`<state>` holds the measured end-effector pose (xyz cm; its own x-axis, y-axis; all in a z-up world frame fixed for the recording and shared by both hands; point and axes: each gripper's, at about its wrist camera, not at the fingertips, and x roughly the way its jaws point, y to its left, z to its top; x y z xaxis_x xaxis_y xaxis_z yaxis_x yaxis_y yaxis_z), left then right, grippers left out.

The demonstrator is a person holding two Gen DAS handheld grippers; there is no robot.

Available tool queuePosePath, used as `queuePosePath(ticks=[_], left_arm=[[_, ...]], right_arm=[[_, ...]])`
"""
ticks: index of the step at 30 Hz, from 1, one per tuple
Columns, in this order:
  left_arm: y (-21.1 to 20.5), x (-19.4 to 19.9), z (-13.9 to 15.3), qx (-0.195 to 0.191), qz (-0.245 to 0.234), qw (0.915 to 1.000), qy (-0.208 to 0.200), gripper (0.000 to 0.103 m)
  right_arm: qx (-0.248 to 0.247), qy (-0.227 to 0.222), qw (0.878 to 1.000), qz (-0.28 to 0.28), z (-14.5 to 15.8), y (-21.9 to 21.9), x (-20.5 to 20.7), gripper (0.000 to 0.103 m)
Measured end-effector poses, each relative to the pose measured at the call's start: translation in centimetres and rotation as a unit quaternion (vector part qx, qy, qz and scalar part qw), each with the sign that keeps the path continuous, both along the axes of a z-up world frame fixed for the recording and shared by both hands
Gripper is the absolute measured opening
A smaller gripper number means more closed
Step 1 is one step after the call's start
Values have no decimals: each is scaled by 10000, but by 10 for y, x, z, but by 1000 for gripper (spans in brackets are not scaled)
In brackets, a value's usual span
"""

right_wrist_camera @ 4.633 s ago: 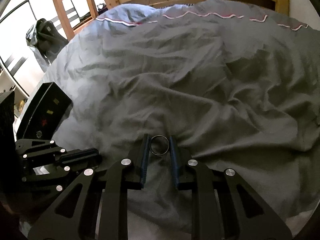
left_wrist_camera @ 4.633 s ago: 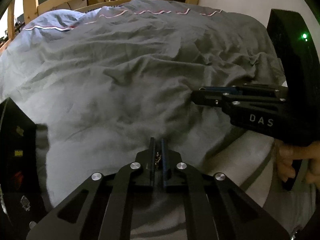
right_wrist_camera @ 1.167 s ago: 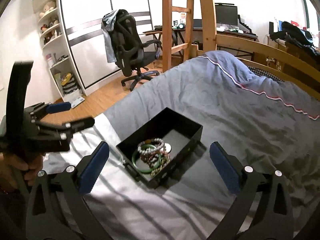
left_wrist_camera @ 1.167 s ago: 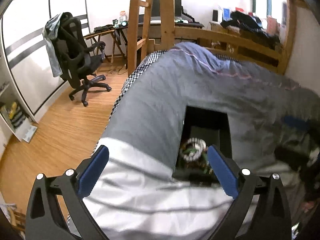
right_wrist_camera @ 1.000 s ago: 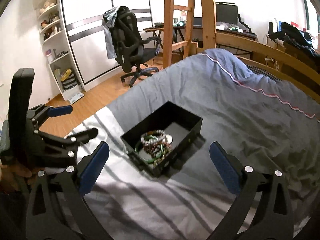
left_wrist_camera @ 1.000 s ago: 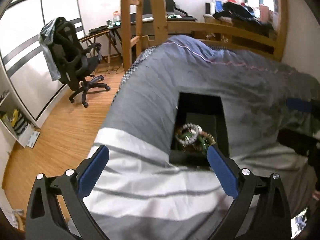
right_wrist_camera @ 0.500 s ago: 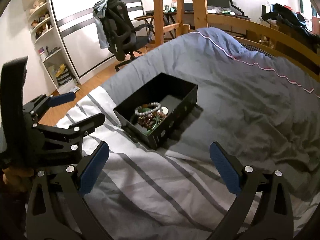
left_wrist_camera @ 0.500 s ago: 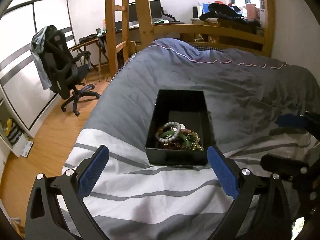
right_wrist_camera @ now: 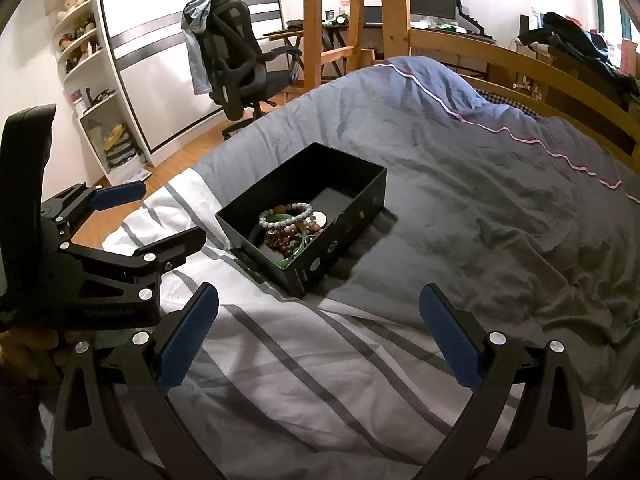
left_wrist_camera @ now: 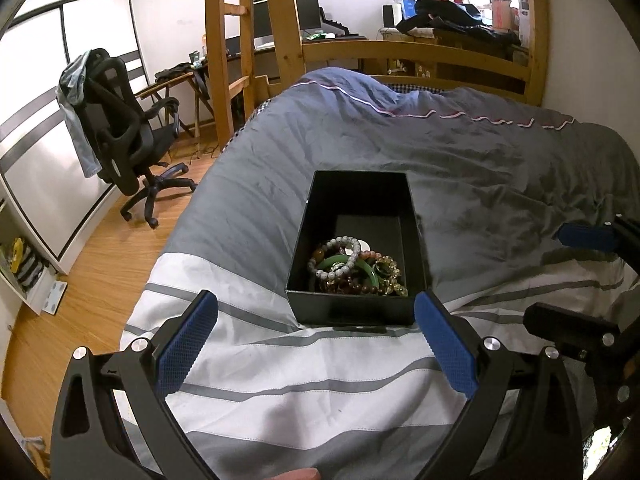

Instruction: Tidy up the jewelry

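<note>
Left claw (left_wrist_camera: 316, 344) and right claw (right_wrist_camera: 318, 338) gape wide (both empty).

**Box on the bed, tongs before it**

An open box (left_wrist_camera: 356, 216) sits on the bed (left_wrist_camera: 480, 168). Bracelets (left_wrist_camera: 352, 268) lie heaped in its near end. The left tongs (left_wrist_camera: 316, 344) hang just before the box, the right tongs (right_wrist_camera: 318, 336) beside them on the right. An office chair (left_wrist_camera: 120, 136) stands on the floor (left_wrist_camera: 104, 264) left of the bed, a desk (right_wrist_camera: 400, 28) behind.
</note>
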<state>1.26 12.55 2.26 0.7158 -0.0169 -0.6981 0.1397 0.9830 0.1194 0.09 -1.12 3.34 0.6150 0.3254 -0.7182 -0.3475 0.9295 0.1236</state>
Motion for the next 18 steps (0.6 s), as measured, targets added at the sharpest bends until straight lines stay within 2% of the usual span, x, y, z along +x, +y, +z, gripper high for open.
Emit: queuePosePath(ticks=[18], left_arm=[[-2, 1, -4, 129, -48, 9999, 40, 97]], right_arm=[[-1, 6, 10000, -5, 0, -2, 1, 99]])
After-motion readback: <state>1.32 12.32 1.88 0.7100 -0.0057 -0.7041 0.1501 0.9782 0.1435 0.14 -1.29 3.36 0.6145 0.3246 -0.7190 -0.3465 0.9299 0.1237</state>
